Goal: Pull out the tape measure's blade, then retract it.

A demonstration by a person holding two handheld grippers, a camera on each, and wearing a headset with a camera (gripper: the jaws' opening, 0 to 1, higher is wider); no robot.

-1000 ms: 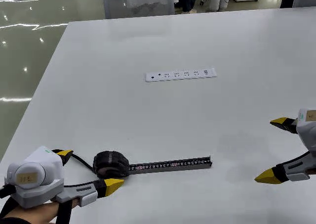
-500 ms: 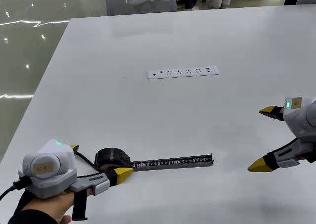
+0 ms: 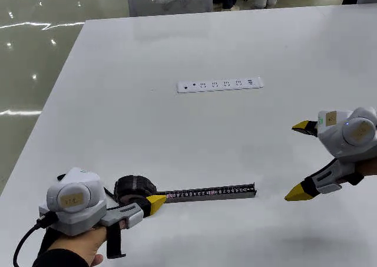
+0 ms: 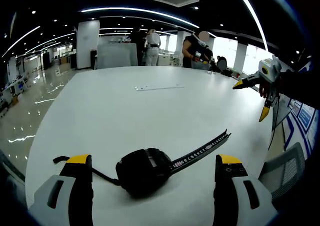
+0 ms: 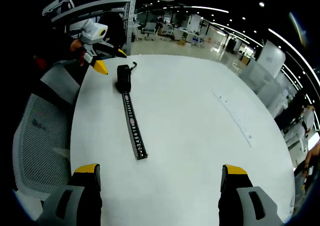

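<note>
Black and squat, the tape measure [image 3: 134,190] is sitting near the table's [image 3: 177,43] front left corner, between the left hand-held gripper's [image 4: 153,160] wide-spread jaws, ungripped. Its blade [image 3: 209,192] is lying out rightward, its tip pointing toward the right hand-held gripper [image 3: 297,160], which is hovering wide open, nearer that end.

Bright, even overhead light is recorded across the broad white matte tabletop [image 3: 177,137]. Shadows are faint and soft-edged, with a thin one noted beside the black round tape measure case [image 3: 134,189]. Streaks of glare are seen on the glossy grey-green floor [image 3: 29,49]. Long white ceiling light strips [image 4: 135,10] stand against a dark ceiling. Both gripper views are strongly bent by fisheye distortion at the edges. The head view is rendered sharp.
</note>
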